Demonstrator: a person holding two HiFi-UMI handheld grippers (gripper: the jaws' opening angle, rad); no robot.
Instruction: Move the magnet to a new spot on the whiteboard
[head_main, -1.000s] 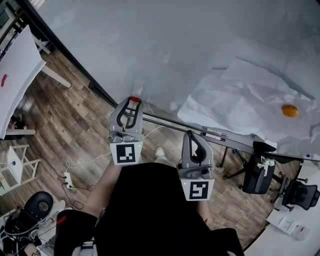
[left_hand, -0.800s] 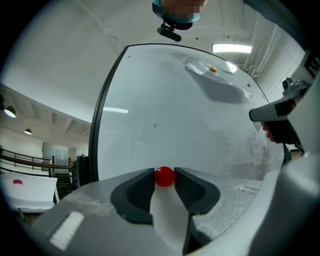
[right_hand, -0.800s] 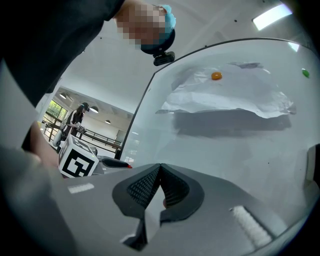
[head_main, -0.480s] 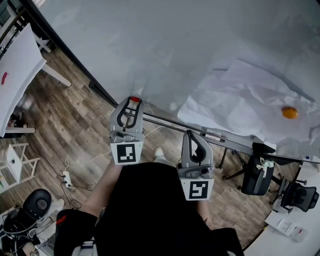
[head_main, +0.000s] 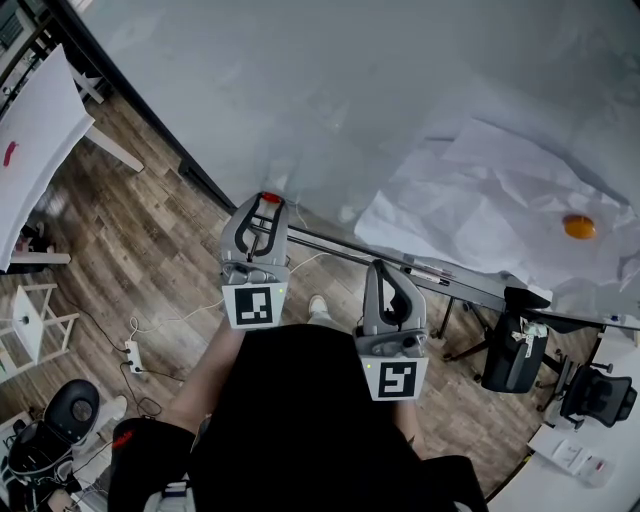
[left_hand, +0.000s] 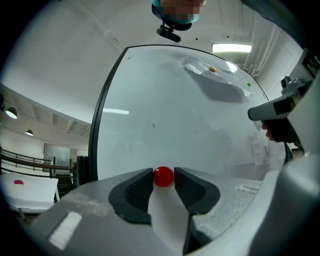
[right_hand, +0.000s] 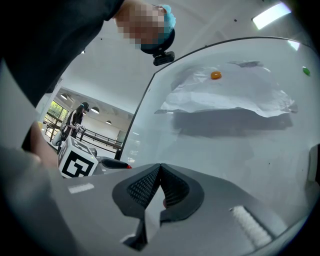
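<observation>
Between the tips of my left hand-held gripper (left_hand: 163, 173) sits the red magnet (left_hand: 163, 177). The jaws are clenched on it, one pad against each side. The magnet rests flat on the whiteboard (left_hand: 190, 115) straight ahead of that hand-held gripper, and the board's dark frame edge (left_hand: 98, 130) runs up just to its left. My right hand-held gripper (right_hand: 160, 172) is off to the right of the left one, apart from it and clear of the magnet. Its jaws are pressed together with nothing between them, and it also faces the board. The left one's marker cube (right_hand: 77, 161) shows in the right gripper view at lower left. Up and to the right of the right hand-held gripper a crumpled white paper sheet (right_hand: 225, 97) hangs on the board, pinned by an orange magnet (right_hand: 215, 75) near its top. A small green dot (right_hand: 305, 71) sits further right on the board; can't tell what it is. Below both hand-held grippers in the head view is wood plank floor (head_main: 130, 250), with an office chair (head_main: 600, 395) far right.
</observation>
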